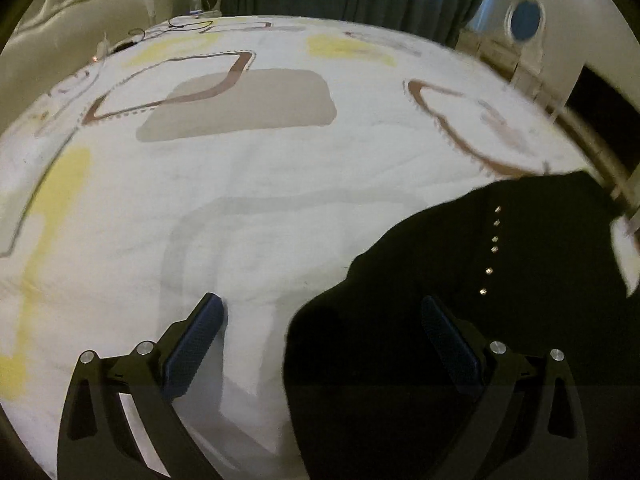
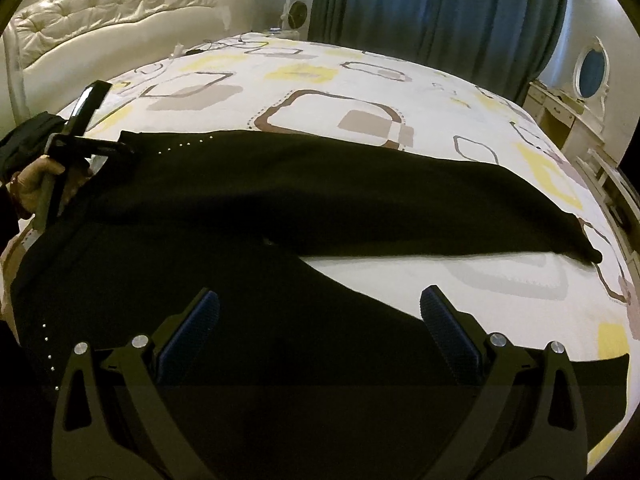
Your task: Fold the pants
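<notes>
Both claws are hovering spread wide, left claw [image 1: 322,316] at the waist edge, right claw [image 2: 320,312] over the black pants [image 2: 320,200] sprawling across the bed [image 2: 400,88], so pinching matching edges evenly looks wise.

Bed [image 2: 360,80] with white patterned cover, black pants [image 2: 280,200] spread flat across it, cables [image 2: 216,45] near headboard.

Black pants [image 2: 320,200] with a row of small silvery studs. White bedspread [image 2: 400,92] printed with yellow, beige and brown rounded squares. Dark blue ribbed pads on black fingers [image 2: 188,332]. Teal curtains [image 2: 440,4] at twelve o'clock; cream tufted headboard [image 2: 120,8].
</notes>
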Demonstrator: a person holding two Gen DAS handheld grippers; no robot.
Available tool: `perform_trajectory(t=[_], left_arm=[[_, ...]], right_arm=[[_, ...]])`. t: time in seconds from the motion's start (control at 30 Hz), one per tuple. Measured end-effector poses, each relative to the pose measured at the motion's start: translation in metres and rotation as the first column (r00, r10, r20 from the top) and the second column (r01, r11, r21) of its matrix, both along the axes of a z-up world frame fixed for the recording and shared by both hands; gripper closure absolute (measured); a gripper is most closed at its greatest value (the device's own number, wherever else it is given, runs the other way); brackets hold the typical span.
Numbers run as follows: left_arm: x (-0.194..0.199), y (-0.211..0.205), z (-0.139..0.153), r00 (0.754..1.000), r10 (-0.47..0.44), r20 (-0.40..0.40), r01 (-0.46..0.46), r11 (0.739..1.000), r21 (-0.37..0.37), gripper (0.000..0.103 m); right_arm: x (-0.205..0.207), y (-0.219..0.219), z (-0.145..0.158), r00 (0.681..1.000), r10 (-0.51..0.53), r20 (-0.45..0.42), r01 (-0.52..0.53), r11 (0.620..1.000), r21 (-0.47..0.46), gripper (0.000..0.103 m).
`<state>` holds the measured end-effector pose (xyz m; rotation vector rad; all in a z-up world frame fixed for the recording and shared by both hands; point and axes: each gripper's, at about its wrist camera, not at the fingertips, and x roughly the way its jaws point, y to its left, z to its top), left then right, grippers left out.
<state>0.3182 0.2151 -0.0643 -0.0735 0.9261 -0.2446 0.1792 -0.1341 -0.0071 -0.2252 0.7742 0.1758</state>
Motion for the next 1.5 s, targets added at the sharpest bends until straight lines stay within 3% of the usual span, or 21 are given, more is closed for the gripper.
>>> perform_trajectory(t=[0.1,0.2,0.37,0.43,0.6,0.73,0.9,1.03,1.17,1.33,1.4,1.5], left_arm=[[0.0,-0.008,0.003,1.0,-0.015,-0.001,0.015,0.998,0.054,0.005],[-0.003,-0.025,0.012,0.996,-0.043,0.075,0.03,0.985,0.167,0.005],[0.007,-0.032,0.019,0.991,-0.06,0.116,0.032,0.974,0.225,0.005],[0.011,-0.029,0.019,0.993,-0.052,0.108,0.027,0.975,0.221,0.005],[0.018,-0.021,0.013,0.997,-0.026,0.07,0.012,0.981,0.193,0.005],[0.021,-0.022,0.012,0.996,-0.049,0.069,0.035,0.98,0.194,0.005],[0.026,-0.02,0.011,0.996,-0.063,0.057,0.052,0.983,0.179,0.005],[0.033,-0.019,0.008,0.998,-0.055,0.043,0.048,0.988,0.146,0.005],[0.041,-0.021,0.004,0.998,-0.053,0.022,0.05,0.99,0.133,0.005],[0.044,-0.022,0.003,0.998,-0.054,0.016,0.051,0.99,0.128,0.005],[0.045,-0.023,0.004,0.999,-0.051,0.014,0.048,0.99,0.13,0.005],[0.044,-0.027,0.005,0.999,-0.05,0.022,0.046,0.987,0.154,0.005]], right_arm=[[0.011,-0.001,-0.001,1.0,0.021,-0.009,-0.021,1.0,-0.006,0.002],[0.033,-0.007,0.007,0.999,0.054,-0.009,-0.054,0.999,-0.003,0.002],[0.091,-0.027,0.033,0.986,0.157,0.053,-0.155,0.987,-0.049,0.002],[0.125,-0.035,0.037,0.974,0.217,0.069,-0.208,0.972,-0.111,0.002],[0.203,-0.045,0.016,0.945,0.325,-0.031,-0.324,0.919,-0.226,0.002],[0.249,-0.052,0.003,0.915,0.388,-0.111,-0.401,0.906,-0.135,0.002],[0.277,-0.051,-0.013,0.865,0.464,-0.188,-0.491,0.86,-0.139,0.002],[0.289,-0.056,-0.027,0.789,0.522,-0.325,-0.565,0.824,-0.049,0.002],[0.294,-0.065,-0.04,0.767,0.498,-0.405,-0.571,0.818,-0.075,0.003],[0.303,-0.075,-0.048,0.756,0.476,-0.449,-0.529,0.849,0.008,0.004],[0.302,-0.076,-0.049,0.758,0.465,-0.458,-0.514,0.857,0.019,0.008],[0.304,-0.083,-0.042,0.77,0.445,-0.456,-0.48,0.876,0.044,0.042]])
